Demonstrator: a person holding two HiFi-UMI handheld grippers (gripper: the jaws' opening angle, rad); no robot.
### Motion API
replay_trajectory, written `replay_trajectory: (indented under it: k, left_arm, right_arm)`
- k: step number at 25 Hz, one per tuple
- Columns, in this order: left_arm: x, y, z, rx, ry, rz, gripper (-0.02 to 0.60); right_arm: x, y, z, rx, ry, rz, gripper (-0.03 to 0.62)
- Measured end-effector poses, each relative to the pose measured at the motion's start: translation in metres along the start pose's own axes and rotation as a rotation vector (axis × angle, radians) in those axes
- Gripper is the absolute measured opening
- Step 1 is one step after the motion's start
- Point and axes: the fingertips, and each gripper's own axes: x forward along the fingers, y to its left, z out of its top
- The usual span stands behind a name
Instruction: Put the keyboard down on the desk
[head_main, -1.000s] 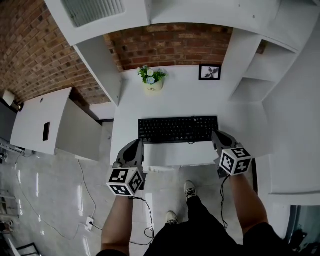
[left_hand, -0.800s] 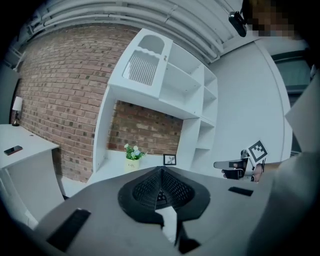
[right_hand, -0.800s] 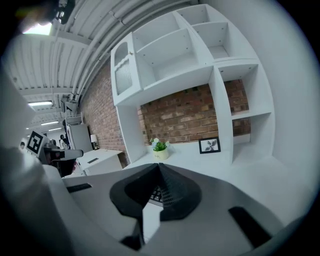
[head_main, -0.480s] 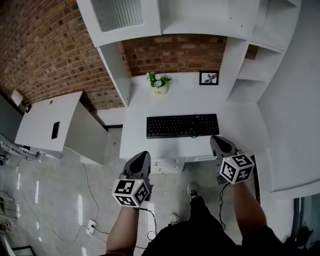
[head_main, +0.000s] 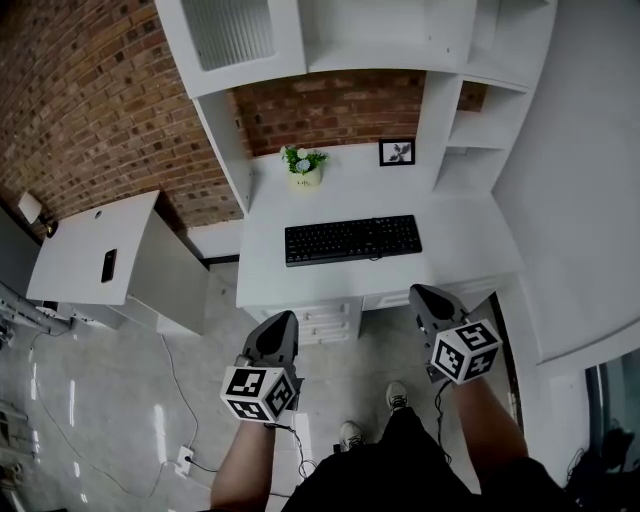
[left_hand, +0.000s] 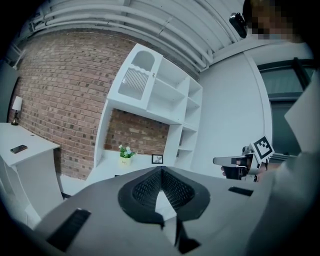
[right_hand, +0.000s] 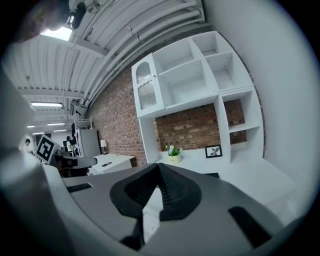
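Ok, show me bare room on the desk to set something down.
Widest: the desk right of the keyboard, to its edge. A strip between keyboard and the plant pot and picture frame behind. Left of the keyboard is narrow.

Potted plant, pale flowers, stands upright in the alcove against the brick wall. Picture frame to its right, apart from it, also upright. White shelf unit above; the compartments that can be seen hold nothing. Side desk at left carries a dark phone, lying flat. Small lamp at the far left edge. Glossy floor; thin cable runs across it to a white plug block.
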Motion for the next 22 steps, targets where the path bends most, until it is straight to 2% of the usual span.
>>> replay_trajectory:
  k: [8,16,22]
  left_arm:
    - [-0.012,-0.040,-0.005,0.019,-0.011,-0.018,0.017]
    - [-0.023,-0.095,-0.011,-0.011,-0.014,0.017,0.017]
    - [-0.028,-0.134,-0.024,-0.011,-0.012,0.075,0.017]
  right_arm:
    - [-0.037,0.001,0.003,0.001,-0.022,0.016,0.017]
    - [-0.082,-0.013,0.002,-0.026,-0.016,0.074,0.017]
    - [-0.117,-0.034,-0.002,-0.024,-0.009,0.115,0.017]
